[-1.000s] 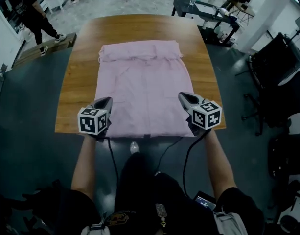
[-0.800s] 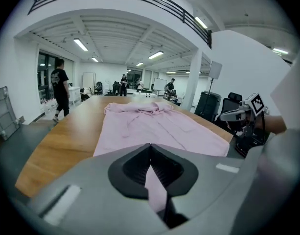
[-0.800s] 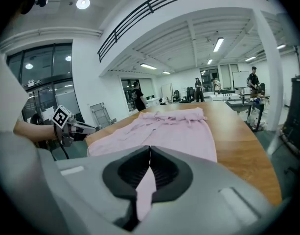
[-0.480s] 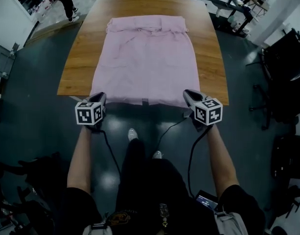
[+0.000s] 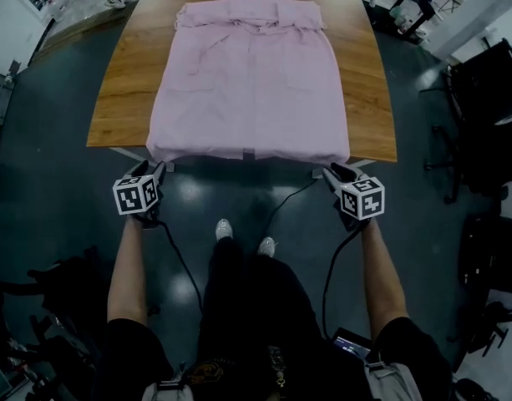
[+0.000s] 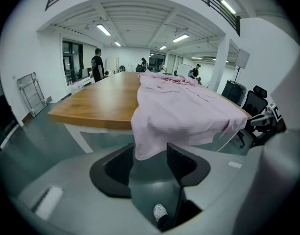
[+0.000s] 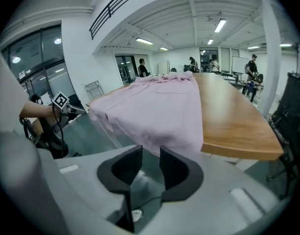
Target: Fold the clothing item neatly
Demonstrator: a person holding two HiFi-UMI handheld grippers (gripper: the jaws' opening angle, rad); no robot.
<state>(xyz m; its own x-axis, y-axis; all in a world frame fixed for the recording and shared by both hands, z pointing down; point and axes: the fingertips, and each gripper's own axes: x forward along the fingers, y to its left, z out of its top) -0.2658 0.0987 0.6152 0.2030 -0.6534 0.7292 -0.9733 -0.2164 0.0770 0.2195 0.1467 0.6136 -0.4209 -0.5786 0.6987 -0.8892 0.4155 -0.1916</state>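
1. Only in the head view is the whole shirt (image 5: 249, 73) seen: it is spread flat along the table (image 5: 122, 90), collar at the table's far end, hem draped over the table's near edge.
2. In that view the left gripper (image 5: 155, 168) is held just below the table's near left corner and the right gripper (image 5: 332, 172) just below its near right corner. Both are off the table, each beside a hem corner.
3. The jaws are shown only in the gripper views. The left jaws are apart and have just been opening. A hem corner hangs in line with their gap, and no pad is pressed on it.
4. The right jaws are also apart, by a narrower gap, and have just been opening. The hem hangs just past their tips, ungripped.
5. Standing people (image 6: 97, 65) beyond the table's far end are seen in the gripper views.
6. Shoes (image 5: 241, 238) on the floor (image 5: 55, 207), before the table's near edge, are seen fully only from the head.
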